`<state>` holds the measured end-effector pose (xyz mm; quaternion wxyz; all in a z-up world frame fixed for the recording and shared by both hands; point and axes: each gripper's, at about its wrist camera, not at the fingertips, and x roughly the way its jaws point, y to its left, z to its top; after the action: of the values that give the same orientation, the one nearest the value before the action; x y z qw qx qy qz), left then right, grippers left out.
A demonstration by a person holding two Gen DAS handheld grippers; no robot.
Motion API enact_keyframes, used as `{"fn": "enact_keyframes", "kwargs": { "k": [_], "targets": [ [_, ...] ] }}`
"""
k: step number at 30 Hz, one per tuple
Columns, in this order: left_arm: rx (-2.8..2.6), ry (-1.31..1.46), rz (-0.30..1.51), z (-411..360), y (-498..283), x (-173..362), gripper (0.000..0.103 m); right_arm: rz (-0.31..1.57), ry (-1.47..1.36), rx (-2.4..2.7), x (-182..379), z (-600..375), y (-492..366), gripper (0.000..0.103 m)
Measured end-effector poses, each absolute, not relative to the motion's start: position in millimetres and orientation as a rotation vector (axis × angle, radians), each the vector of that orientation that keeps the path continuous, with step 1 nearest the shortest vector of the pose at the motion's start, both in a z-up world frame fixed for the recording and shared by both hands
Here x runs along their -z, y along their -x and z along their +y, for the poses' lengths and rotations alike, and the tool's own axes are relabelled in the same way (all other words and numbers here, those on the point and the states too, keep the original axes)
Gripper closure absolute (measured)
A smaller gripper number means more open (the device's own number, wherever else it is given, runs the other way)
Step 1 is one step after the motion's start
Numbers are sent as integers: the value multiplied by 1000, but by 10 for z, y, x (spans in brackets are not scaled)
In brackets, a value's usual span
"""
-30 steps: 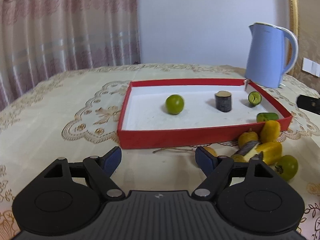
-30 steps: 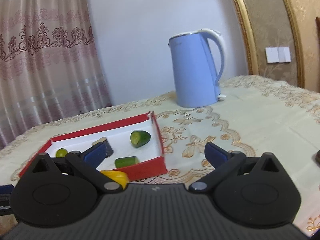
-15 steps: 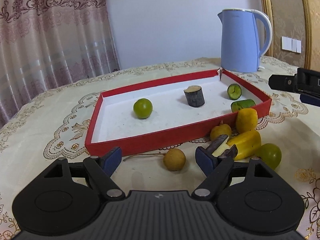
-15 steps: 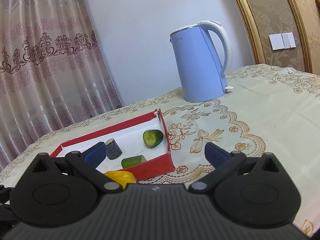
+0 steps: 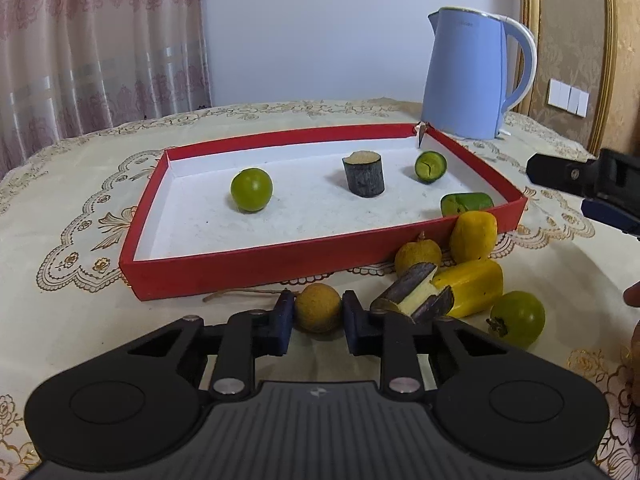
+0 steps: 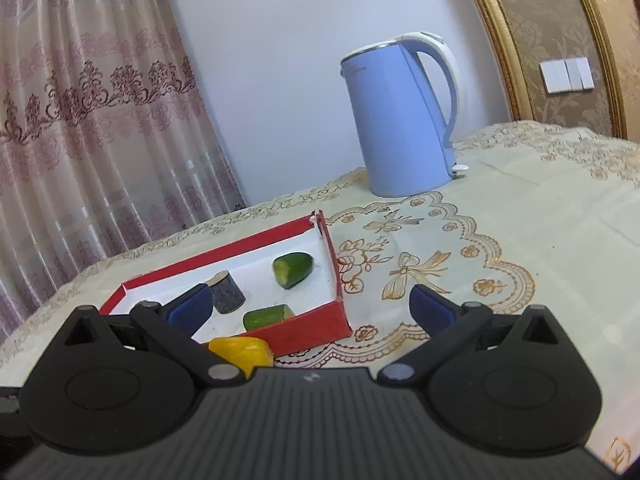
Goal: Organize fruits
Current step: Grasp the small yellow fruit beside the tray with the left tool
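A small brown round fruit (image 5: 318, 307) lies on the tablecloth (image 5: 60, 216) just near of the red tray (image 5: 248, 268), clamped between the pads of the left gripper (image 5: 316, 316), whose jaws have just closed on it. To its right lie yellow pieces (image 5: 472, 284). The right gripper (image 6: 308, 308) stands wide open, grasping nothing

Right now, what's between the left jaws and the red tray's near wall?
Left wrist view: the left gripper is shut on a small brown round fruit. Between it and the red tray lies only a thin dry twig on bare tablecloth.
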<state>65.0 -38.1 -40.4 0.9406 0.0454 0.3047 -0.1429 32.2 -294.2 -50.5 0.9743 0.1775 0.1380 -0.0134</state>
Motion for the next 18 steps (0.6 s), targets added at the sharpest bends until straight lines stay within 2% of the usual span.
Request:
{"fn": "enact_keyframes", "kwargs": {
  "k": [8, 16, 17, 18],
  "targets": [
    [235, -66, 574, -291, -589, 328, 78, 221, -282, -72, 425, -2852, -190, 0],
    [123, -99, 518, -88, -399, 320, 78, 382, -30, -154, 400, -2516, -14, 0],
    [114, -95, 513, -66, -399, 327, 78, 398, -15, -179, 415, -2475, -17, 1],
    [104, -92, 514, -48, -407, 341, 78, 412, -2, -202, 432, -2432, -18, 13]
  ]
}}
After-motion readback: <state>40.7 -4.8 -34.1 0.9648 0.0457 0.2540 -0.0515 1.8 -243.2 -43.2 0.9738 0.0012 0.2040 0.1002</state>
